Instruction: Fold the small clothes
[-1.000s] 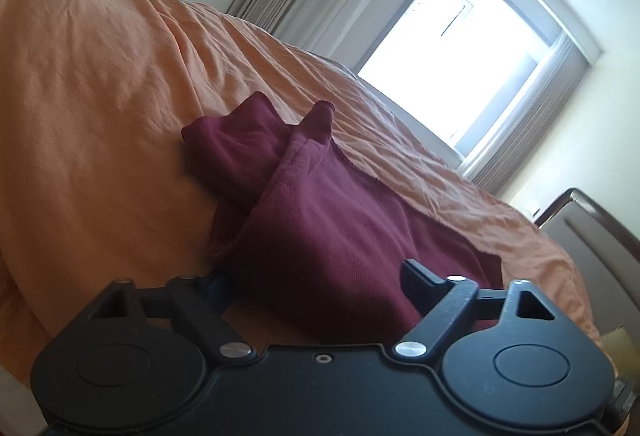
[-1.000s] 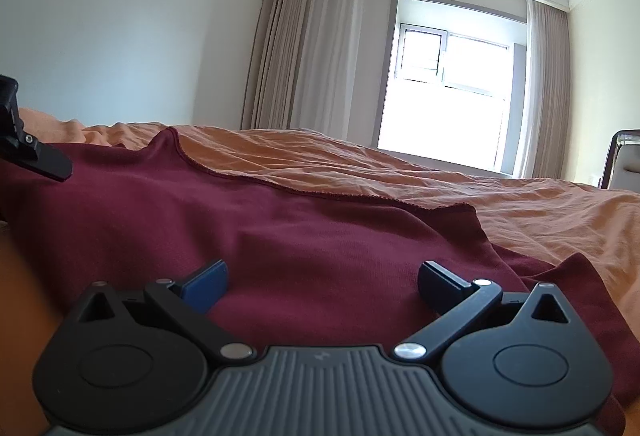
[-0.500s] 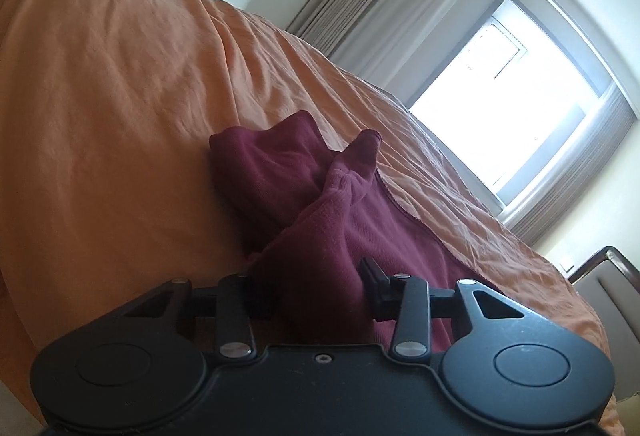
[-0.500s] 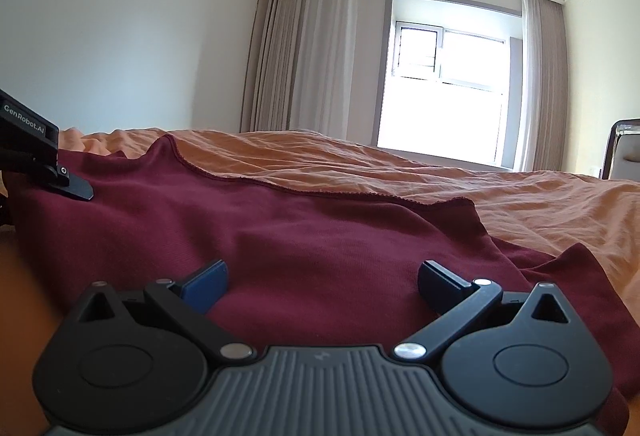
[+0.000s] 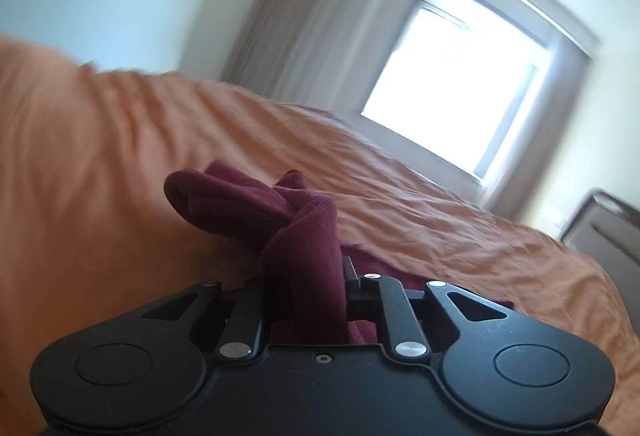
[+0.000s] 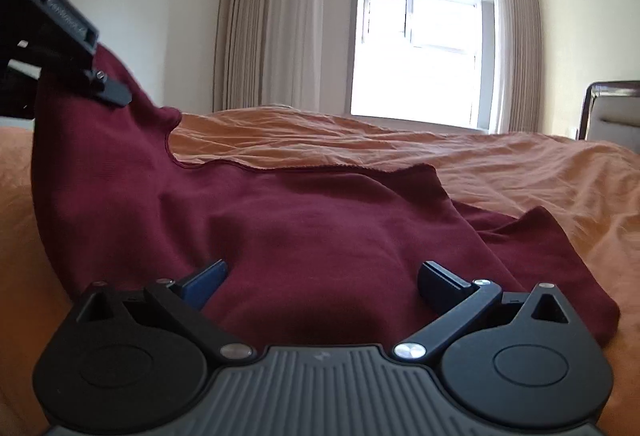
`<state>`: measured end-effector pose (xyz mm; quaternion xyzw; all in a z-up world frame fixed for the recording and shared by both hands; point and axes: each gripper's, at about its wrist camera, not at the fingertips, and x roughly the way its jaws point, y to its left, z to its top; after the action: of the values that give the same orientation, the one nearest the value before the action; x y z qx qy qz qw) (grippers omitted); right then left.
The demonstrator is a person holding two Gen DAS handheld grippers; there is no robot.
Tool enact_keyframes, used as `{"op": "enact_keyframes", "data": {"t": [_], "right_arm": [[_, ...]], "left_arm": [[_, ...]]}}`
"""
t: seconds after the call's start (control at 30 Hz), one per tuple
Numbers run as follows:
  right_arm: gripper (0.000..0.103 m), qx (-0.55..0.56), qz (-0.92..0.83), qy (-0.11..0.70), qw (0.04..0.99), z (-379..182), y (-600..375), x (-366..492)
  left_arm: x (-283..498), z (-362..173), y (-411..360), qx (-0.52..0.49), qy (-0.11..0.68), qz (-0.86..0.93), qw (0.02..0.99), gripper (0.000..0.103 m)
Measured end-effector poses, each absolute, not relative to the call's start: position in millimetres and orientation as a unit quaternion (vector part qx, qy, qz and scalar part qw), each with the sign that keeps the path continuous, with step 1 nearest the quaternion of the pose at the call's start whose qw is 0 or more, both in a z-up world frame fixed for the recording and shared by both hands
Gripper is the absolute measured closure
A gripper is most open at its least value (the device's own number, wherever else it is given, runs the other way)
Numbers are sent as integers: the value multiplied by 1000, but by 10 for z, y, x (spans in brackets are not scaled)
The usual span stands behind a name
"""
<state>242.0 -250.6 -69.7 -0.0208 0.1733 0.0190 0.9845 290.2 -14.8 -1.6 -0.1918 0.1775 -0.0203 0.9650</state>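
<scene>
A maroon garment (image 6: 304, 220) lies on the orange bed cover (image 6: 500, 160). My left gripper (image 5: 304, 276) is shut on a bunched corner of the maroon garment (image 5: 308, 232) and holds it lifted off the bed. It also shows in the right wrist view (image 6: 60, 48) at the upper left, with the cloth hanging from it. My right gripper (image 6: 320, 276) is open, its fingers (image 6: 206, 280) resting low over the near edge of the garment, with cloth between them.
The bed cover (image 5: 100, 156) fills most of both views. A window (image 6: 416, 52) with grey curtains (image 6: 272, 28) is at the far wall. A dark-framed chair (image 6: 612, 108) stands at the far right.
My left gripper closed on the garment's corner and rose, lifting that corner up and toward the left. My right gripper stayed open in place.
</scene>
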Motion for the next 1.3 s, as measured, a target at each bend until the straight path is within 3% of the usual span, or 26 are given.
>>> {"op": "enact_keyframes", "data": {"t": [0.2, 0.33, 0.53, 0.7, 0.8, 0.87, 0.93, 1.0, 1.07, 1.17, 1.3], "right_arm": [[0, -101, -50, 155, 981, -523, -2683, 1771], [0, -89, -115, 182, 972, -596, -2907, 1449], [0, -54, -154, 221, 962, -765, -3218, 1145], [0, -12, -159, 223, 962, -811, -3406, 1090], [0, 13, -155, 222, 963, -817, -3480, 1093], [0, 19, -154, 218, 964, -812, -3492, 1077], [0, 23, -152, 217, 964, -813, -3506, 1061], [0, 31, -152, 218, 964, -817, -3525, 1067], [0, 36, -158, 220, 962, -818, -3537, 1075], [0, 49, -163, 219, 961, -814, -3554, 1115], [0, 70, -161, 198, 964, -762, -3569, 1099]], "left_arm": [[3183, 482, -908, -51, 213, -145, 965, 87], [3212, 560, -1433, -74, 227, -262, 935, 87], [3204, 133, -2142, -69, 296, -354, 885, 79], [3072, -227, -2239, -33, 314, -354, 880, 71], [3041, -225, -2114, -44, 317, -360, 876, 62], [3034, -203, -2060, -56, 317, -370, 872, 42], [3014, -155, -2028, -64, 313, -372, 871, 30], [2963, -106, -1993, -67, 308, -370, 874, 27], [2920, -72, -1922, -80, 303, -356, 880, 11], [2827, -17, -1752, -106, 281, -318, 899, 1], [2737, 15, -1565, -118, 262, -219, 932, 1]]}}
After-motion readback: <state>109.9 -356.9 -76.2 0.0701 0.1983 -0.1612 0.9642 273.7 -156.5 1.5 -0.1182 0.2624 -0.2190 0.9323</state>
